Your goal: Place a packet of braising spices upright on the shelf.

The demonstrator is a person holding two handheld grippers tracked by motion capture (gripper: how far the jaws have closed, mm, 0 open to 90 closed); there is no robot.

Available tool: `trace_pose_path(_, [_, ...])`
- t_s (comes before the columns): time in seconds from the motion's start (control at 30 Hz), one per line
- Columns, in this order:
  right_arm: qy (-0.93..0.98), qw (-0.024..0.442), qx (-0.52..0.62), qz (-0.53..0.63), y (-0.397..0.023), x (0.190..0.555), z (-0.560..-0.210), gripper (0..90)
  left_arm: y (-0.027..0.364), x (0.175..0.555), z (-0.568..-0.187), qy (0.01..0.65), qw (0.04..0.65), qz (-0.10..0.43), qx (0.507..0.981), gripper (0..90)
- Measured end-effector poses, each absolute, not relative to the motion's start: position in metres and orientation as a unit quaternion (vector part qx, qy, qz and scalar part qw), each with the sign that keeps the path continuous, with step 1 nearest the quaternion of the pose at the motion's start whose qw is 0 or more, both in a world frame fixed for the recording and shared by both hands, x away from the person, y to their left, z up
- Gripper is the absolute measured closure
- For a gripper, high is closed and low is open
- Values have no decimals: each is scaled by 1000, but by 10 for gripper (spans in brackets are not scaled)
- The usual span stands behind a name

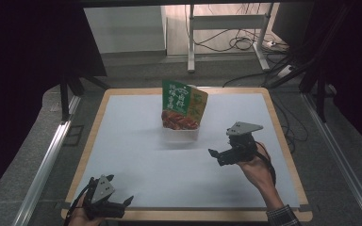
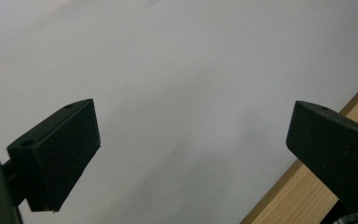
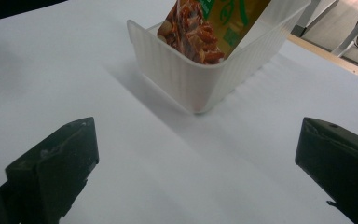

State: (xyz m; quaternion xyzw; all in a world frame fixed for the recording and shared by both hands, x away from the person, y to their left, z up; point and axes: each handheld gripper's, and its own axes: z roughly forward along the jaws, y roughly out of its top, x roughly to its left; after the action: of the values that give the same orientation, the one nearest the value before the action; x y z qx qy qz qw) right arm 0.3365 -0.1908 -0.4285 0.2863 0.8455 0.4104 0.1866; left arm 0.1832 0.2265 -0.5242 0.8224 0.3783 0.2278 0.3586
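Approach step: right gripper point(image 1: 215, 156), jaws apart & empty, aimed at snack pouch point(image 1: 183, 104) in white tub point(image 3: 200, 77). Left gripper point(image 1: 127, 201) apart, idle near edge. Next, prob.: advance right, centre jaws on pouch, close.

We find print on one item: the snack packet point(image 1: 184, 107) standing in the white ribbed container point(image 1: 181, 134). Its green face carries large white characters, too small and blurred to read in the high view. In the right gripper view the packet point(image 3: 214, 23) shows green strokes on yellow, cropped and illegible.
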Motion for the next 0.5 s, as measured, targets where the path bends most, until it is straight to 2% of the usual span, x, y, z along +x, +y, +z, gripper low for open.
trace_pose_path(0.5, [844, 190, 299, 403, -204, 318, -435, 0, 226, 183, -524, 377, 358, 227, 823, 26])
